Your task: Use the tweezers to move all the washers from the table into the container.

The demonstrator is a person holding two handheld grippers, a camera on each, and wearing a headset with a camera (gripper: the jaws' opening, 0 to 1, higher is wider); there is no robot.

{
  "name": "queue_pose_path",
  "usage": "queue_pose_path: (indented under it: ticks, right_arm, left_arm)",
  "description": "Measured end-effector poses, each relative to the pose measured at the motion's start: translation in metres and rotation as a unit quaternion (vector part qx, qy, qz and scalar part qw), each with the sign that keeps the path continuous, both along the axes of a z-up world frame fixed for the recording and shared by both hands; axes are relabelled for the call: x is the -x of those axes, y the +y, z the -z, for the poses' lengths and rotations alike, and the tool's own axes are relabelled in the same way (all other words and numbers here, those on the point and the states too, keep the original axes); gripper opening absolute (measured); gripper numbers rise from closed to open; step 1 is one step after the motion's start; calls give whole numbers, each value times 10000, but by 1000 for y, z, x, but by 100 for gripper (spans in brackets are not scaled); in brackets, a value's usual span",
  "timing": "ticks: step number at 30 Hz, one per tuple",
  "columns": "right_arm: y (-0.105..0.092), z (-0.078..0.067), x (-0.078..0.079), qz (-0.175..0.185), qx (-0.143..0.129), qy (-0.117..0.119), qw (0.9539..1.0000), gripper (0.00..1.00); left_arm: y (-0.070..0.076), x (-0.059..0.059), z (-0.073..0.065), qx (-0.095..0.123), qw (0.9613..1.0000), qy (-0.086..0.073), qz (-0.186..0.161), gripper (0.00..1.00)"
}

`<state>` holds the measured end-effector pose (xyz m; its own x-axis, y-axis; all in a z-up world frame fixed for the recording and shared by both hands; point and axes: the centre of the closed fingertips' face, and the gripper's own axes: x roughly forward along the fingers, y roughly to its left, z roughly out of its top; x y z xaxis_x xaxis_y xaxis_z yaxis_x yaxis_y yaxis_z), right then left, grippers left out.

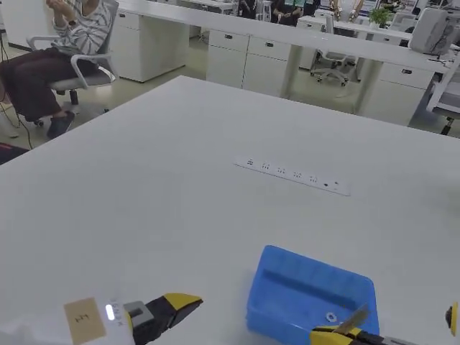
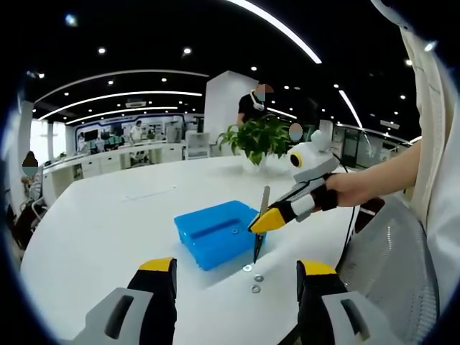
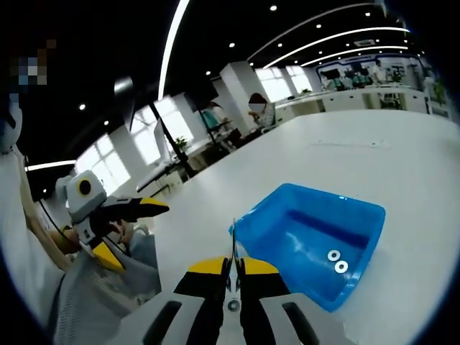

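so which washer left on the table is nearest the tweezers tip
The washer closest to the blue container, just under the tweezers tip; the other two lie farther from it.

At the bottom centre, the right gripper [image 3: 231, 267] has its yellow-tipped fingers [image 3: 208, 267] pinched together on the tweezers [image 3: 233, 251]. Their thin tips point up at the near corner of the blue container [image 3: 287, 237]. Two washers [image 3: 333, 255] lie side by side on its floor, right of centre. At the left, the left gripper [image 3: 136, 233] has its fingers spread apart. The white bench [image 3: 345, 154] stretches toward the upper right.
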<state>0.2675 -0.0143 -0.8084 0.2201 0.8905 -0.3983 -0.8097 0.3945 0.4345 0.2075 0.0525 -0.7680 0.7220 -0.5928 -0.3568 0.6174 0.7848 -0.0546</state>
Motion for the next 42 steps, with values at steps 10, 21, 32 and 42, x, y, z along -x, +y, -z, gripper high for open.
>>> queue_pose_path:
  ticks: [10, 21, 32, 42]
  right_arm:
    - [6, 20, 14, -273, 288, 99, 9992, 3]
    - [13, 20, 35, -1181, 814, -886, 9857, 4]
    - [19, 23, 47, -1818, 1416, -1996, 9524, 1]
    - [18, 15, 49, -1807, 1460, -2025, 9513, 1]
  left_arm:
    - [1, 0, 0, -10, 10000, 2, -19, 67]
    - [0, 0, 1, -47, 10000, 3, 7, 67]
    - [-1, 1, 2, -72, 10000, -5, 22, 66]
    - [-1, 1, 0, -27, 10000, -13, 11, 66]
